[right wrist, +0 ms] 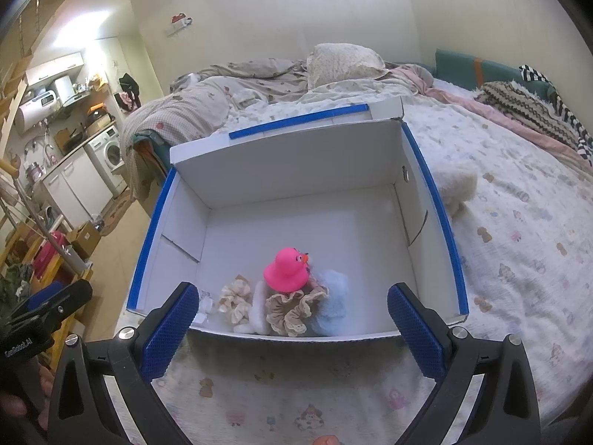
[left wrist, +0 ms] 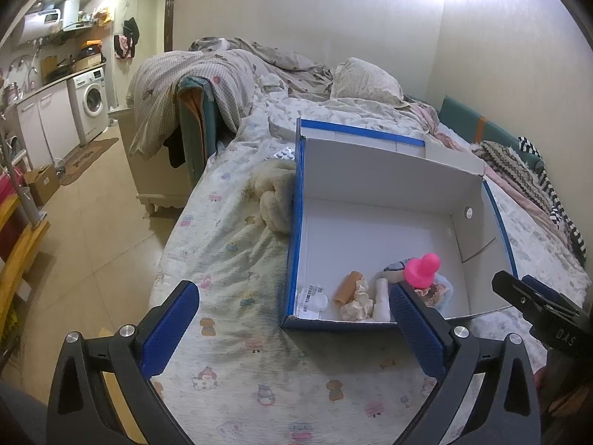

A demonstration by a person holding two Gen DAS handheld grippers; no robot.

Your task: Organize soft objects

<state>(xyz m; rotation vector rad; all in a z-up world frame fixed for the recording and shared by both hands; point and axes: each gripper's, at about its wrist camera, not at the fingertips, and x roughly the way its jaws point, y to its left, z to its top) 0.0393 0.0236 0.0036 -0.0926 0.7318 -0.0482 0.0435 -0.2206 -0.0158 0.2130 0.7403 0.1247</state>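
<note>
A white cardboard box with blue edges stands open on the bed. In its near corner lie a pink rubber duck, a beige frilly scrunchie, a cream scrunchie, a light blue fluffy item and a white roll. A cream plush toy lies on the bed outside the box. My left gripper is open and empty in front of the box. My right gripper is open and empty at the box's near wall.
The bed has a cartoon-print sheet, a rumpled duvet, a pillow and knitted blankets. Tiled floor, a washing machine and a small carton are at the left.
</note>
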